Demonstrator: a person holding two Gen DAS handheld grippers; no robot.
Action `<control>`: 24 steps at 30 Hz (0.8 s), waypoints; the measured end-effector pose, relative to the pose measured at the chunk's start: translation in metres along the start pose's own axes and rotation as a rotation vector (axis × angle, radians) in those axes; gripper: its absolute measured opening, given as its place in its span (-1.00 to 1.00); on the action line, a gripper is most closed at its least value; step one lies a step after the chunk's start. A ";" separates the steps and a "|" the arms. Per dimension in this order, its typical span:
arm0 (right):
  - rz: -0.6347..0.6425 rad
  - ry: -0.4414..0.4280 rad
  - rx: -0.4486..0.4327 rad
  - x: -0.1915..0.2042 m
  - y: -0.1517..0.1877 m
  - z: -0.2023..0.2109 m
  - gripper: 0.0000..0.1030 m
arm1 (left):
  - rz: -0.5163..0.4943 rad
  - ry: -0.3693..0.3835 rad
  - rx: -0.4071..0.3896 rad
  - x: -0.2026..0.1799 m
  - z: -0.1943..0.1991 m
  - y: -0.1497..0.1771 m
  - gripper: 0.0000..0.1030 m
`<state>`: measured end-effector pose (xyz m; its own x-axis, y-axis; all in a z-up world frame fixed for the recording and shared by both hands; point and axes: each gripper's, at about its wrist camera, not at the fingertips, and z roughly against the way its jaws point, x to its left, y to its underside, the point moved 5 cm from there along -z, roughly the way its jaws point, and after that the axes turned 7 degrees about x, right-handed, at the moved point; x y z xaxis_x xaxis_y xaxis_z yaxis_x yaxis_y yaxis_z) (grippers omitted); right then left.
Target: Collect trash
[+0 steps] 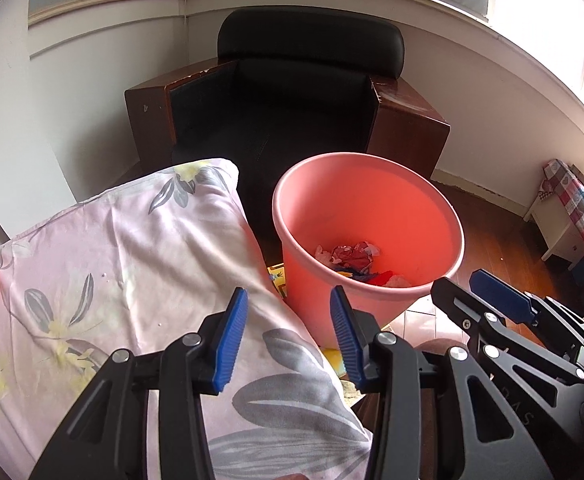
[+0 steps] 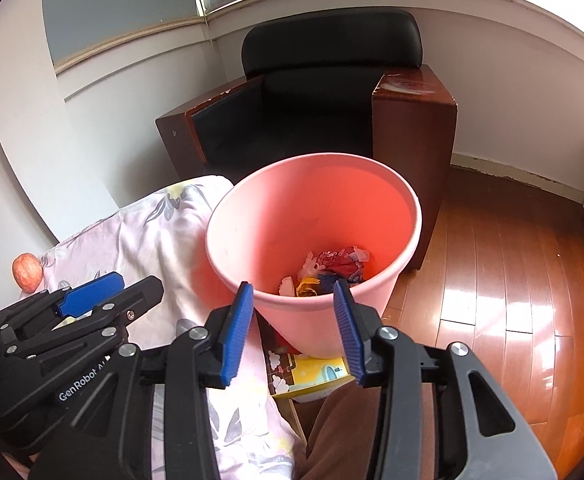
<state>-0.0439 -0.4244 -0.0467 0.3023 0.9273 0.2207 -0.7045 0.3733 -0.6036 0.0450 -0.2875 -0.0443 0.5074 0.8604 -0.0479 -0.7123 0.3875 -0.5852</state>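
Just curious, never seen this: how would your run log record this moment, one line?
left gripper: open, empty | right gripper: open, empty | pink bin: holds crumpled trash

Left hand-held gripper (image 1: 287, 336) and right hand-held gripper (image 2: 292, 332) both gape, empty.

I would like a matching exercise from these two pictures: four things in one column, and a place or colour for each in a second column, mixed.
Things:
1. bucket
2. apple
3. armchair
4. crumpled wrappers

Descriptions:
A. black cushions, brown wooden sides
B. pink, standing in front of the armchair
C. at the bottom of the bucket
D. on the flowered cloth, at its far left edge

Pairs: 1-B, 2-D, 3-A, 4-C
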 end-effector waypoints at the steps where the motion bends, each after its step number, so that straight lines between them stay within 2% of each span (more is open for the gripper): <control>1: 0.004 0.002 -0.001 0.001 0.003 0.001 -0.18 | 0.003 -0.003 -0.003 0.000 0.002 0.002 -0.18; 13: 0.025 0.000 -0.024 0.013 0.020 0.013 -0.18 | 0.026 -0.005 -0.024 0.009 0.017 0.028 -0.19; 24: 0.037 -0.005 -0.030 0.017 0.027 0.018 -0.18 | 0.030 0.000 -0.032 0.007 0.025 0.036 -0.19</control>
<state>-0.0696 -0.3977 -0.0452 0.2728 0.9407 0.2015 -0.6954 0.3376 -0.6344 0.0110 -0.2590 -0.0452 0.4859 0.8715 -0.0662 -0.7115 0.3504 -0.6091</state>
